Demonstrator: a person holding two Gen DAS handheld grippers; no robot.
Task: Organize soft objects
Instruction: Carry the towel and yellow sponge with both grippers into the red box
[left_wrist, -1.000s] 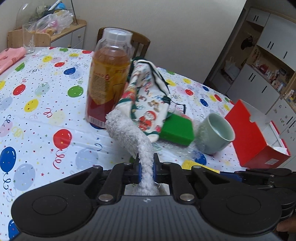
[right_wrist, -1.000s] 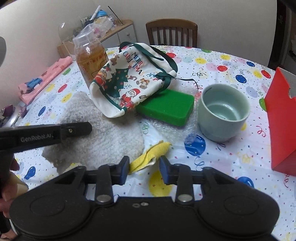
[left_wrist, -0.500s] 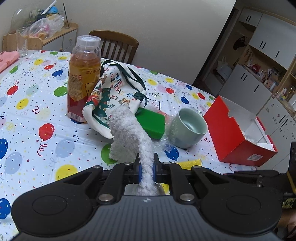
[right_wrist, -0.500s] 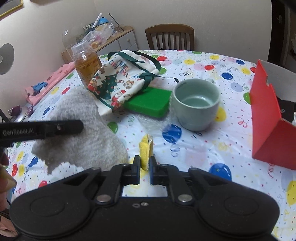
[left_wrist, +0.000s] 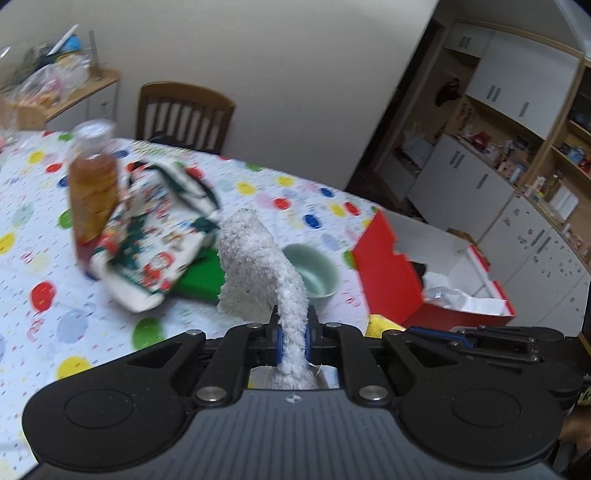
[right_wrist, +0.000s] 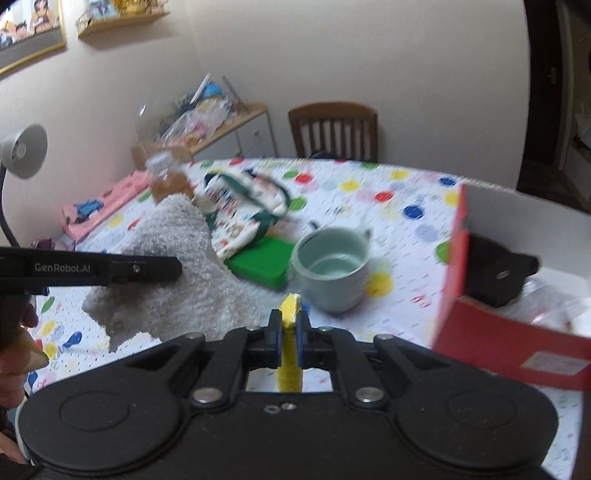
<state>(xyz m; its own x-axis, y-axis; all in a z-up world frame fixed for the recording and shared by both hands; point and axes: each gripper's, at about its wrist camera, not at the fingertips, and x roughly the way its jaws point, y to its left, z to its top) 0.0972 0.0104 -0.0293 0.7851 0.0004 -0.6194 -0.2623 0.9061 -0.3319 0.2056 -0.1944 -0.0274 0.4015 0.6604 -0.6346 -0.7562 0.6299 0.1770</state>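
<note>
A white fluffy towel (left_wrist: 258, 266) hangs lifted off the balloon-print table (left_wrist: 40, 254), pinched at one corner by my left gripper (left_wrist: 293, 321), which is shut on it. In the right wrist view the towel (right_wrist: 173, 291) drapes below the left gripper's finger (right_wrist: 147, 265). My right gripper (right_wrist: 289, 321) is shut on a small yellow cloth (right_wrist: 290, 306), held upright above the table. In the left wrist view the yellow cloth (left_wrist: 380, 325) peeks out beside the right gripper's fingers (left_wrist: 480, 334).
An open red box (right_wrist: 480, 325) with white paper and a black item (right_wrist: 495, 269) stands at the right. Ahead are a pale green cup (right_wrist: 332, 266), a green sponge (right_wrist: 262, 262), a Christmas bag (left_wrist: 155, 236) and a tea bottle (left_wrist: 92, 184). Pink cloth (right_wrist: 99, 210) lies far left.
Both grippers rose and pulled back from the table. The right gripper closed on the yellow cloth and lifted it. The towel now hangs clear of the table.
</note>
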